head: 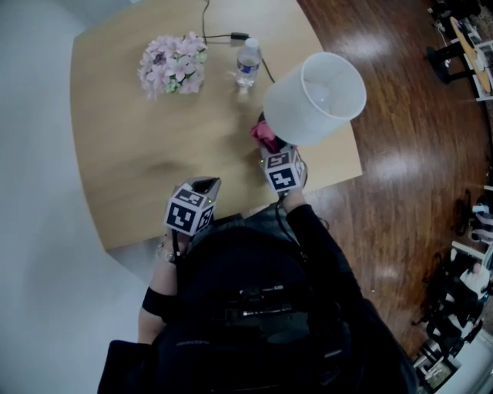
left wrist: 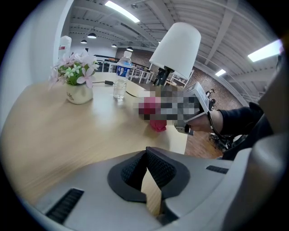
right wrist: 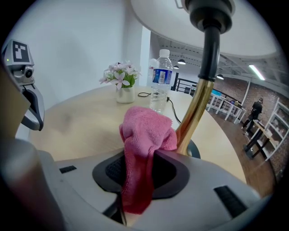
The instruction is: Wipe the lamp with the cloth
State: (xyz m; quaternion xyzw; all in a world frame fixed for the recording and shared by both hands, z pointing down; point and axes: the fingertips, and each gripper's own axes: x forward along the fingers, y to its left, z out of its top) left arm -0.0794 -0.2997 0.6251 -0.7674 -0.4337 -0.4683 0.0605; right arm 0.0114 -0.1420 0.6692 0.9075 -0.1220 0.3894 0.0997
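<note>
The right gripper point(right wrist: 138, 180) clamps the pink cloth point(right wrist: 146, 131) between its jaws, just beside the brass stem of the lamp point(right wrist: 198, 108), while the left gripper point(left wrist: 147, 177), jaws closed and empty, hovers over the wooden table point(head: 115, 154).

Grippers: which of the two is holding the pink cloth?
The right gripper: its jaws clamp the cloth beside the lamp pole. The left gripper has its jaws shut on nothing.

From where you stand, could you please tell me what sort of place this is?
Likely a large open workspace or studio: strip lights on an exposed ceiling, rows of white tables further back, and a wood floor around the table.
</note>
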